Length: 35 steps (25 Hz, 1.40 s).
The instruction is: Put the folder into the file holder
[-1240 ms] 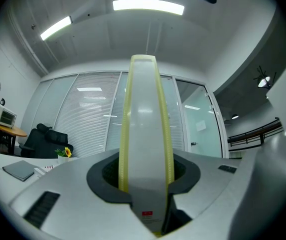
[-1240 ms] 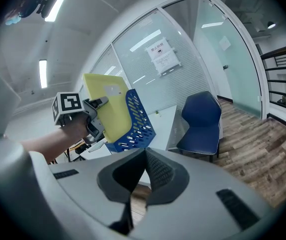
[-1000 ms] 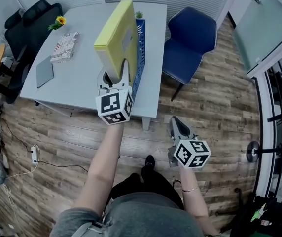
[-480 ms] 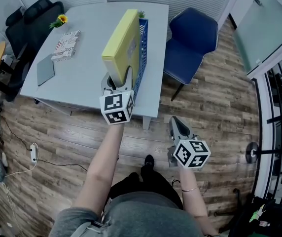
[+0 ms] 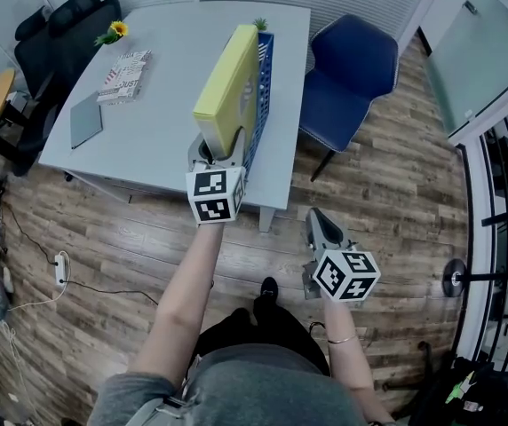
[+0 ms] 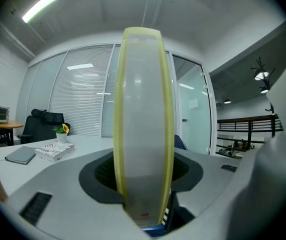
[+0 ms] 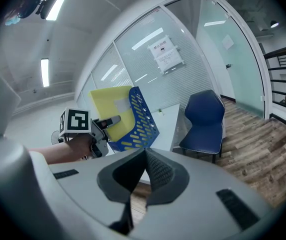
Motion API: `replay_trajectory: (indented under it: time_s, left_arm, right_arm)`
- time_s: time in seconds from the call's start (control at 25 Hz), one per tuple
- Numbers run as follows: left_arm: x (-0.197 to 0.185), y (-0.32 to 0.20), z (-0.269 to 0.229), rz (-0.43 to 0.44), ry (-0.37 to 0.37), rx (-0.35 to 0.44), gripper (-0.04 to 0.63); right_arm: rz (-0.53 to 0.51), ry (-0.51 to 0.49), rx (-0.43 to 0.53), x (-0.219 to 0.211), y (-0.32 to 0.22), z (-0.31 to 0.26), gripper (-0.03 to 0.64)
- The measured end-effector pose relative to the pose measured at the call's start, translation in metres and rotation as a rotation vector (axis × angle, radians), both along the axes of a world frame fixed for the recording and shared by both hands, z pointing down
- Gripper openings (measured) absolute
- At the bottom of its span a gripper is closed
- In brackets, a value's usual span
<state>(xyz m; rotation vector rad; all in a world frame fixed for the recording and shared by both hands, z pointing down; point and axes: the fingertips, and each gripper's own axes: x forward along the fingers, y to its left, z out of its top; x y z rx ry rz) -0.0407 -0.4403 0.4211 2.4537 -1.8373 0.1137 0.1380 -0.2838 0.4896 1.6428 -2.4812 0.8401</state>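
A thick yellow folder [image 5: 227, 87] stands on edge against the blue file holder [image 5: 260, 96] on the grey table [image 5: 165, 69]; its spine [image 6: 143, 119] fills the middle of the left gripper view. My left gripper [image 5: 221, 146] is at the folder's near end with its jaws opening. The folder is still between them, and a dark gap shows beside its right face. My right gripper [image 5: 319, 222] hangs shut and empty over the floor, right of the table. From the right gripper view [image 7: 145, 156] I see the folder [image 7: 110, 104] beside the holder's perforated wall [image 7: 139, 124].
A blue chair [image 5: 353, 74] stands right of the table and a black chair [image 5: 59, 34] at its far left. On the table's left part lie a book [image 5: 123, 76], a grey notebook [image 5: 85, 121] and a small flower pot [image 5: 112, 34]. Wooden floor lies below me.
The left gripper and the folder have moved to the right and away from me. The folder now stands more upright and close against the blue holder. The right gripper has stayed still.
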Motion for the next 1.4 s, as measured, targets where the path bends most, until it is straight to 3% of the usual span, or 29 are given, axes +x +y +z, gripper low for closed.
replay_trajectory:
  time_s: [0.52,1.08,1.4]
  left_arm:
    - [-0.012,0.031,0.015,0.011,-0.013,-0.061,0.246]
    - [-0.026,0.092,0.067,0.025,0.027,-0.206,0.245]
    - [-0.026,0.132,0.091,0.058,0.015,-0.285,0.16]
  right_arm:
    - [-0.046,0.003,0.006,-0.019,0.006,-0.002,0.005]
    - [-0.085,0.023,0.012,-0.042,0.025,0.0,0.005]
    - [-0.116,0.046,0.018,-0.057,0.034,-0.002,0.005]
